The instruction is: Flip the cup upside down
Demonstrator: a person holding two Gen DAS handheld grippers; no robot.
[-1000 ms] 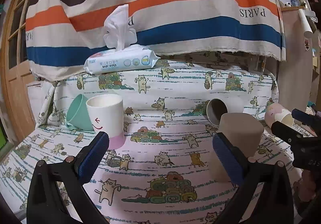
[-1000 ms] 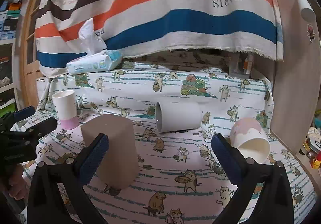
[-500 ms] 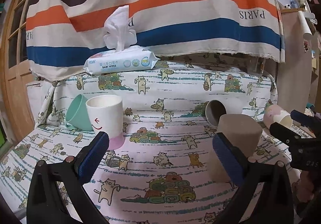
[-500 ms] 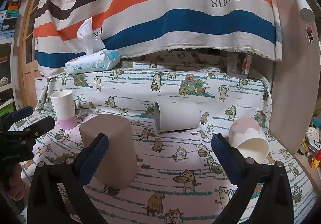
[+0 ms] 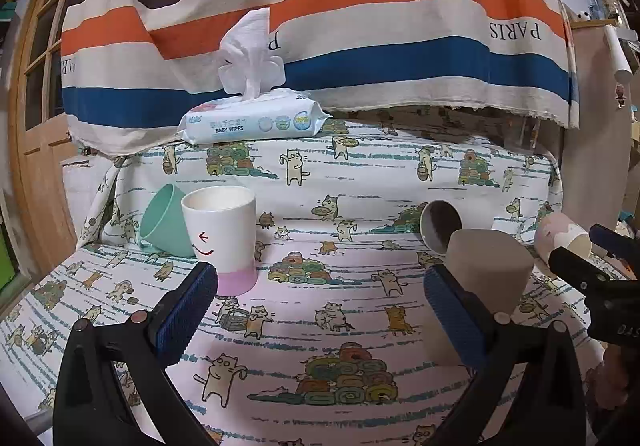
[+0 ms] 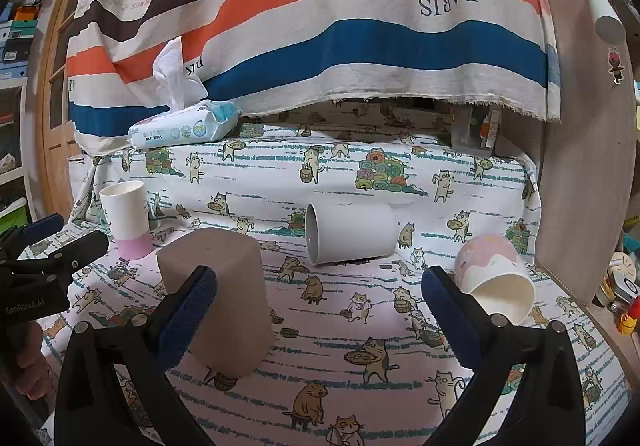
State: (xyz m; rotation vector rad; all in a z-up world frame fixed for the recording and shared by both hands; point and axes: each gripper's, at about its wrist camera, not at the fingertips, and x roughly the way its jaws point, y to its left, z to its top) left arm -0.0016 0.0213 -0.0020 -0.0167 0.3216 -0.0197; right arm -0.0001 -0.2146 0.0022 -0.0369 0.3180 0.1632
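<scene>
A brown cup [image 6: 224, 298] stands upside down on the cat-print cloth; it also shows in the left wrist view [image 5: 486, 278]. A white cup with a pink base [image 5: 222, 236] stands upright at the left, also in the right wrist view [image 6: 127, 220]. A grey cup [image 6: 350, 233] lies on its side. A pink-and-white cup [image 6: 498, 272] lies tilted at the right. A mint cup [image 5: 164, 222] leans behind the white one. My left gripper [image 5: 320, 310] is open and empty. My right gripper [image 6: 320, 310] is open and empty, its left finger in front of the brown cup.
A pack of baby wipes [image 5: 252, 122] sits on the raised back ledge under a striped cloth [image 5: 320, 26]. A wooden door [image 5: 32, 126] is at the left, a panel [image 6: 588, 166] at the right.
Both grippers have drawn back and risen slightly; the cups look a little farther away. No cup has moved.
</scene>
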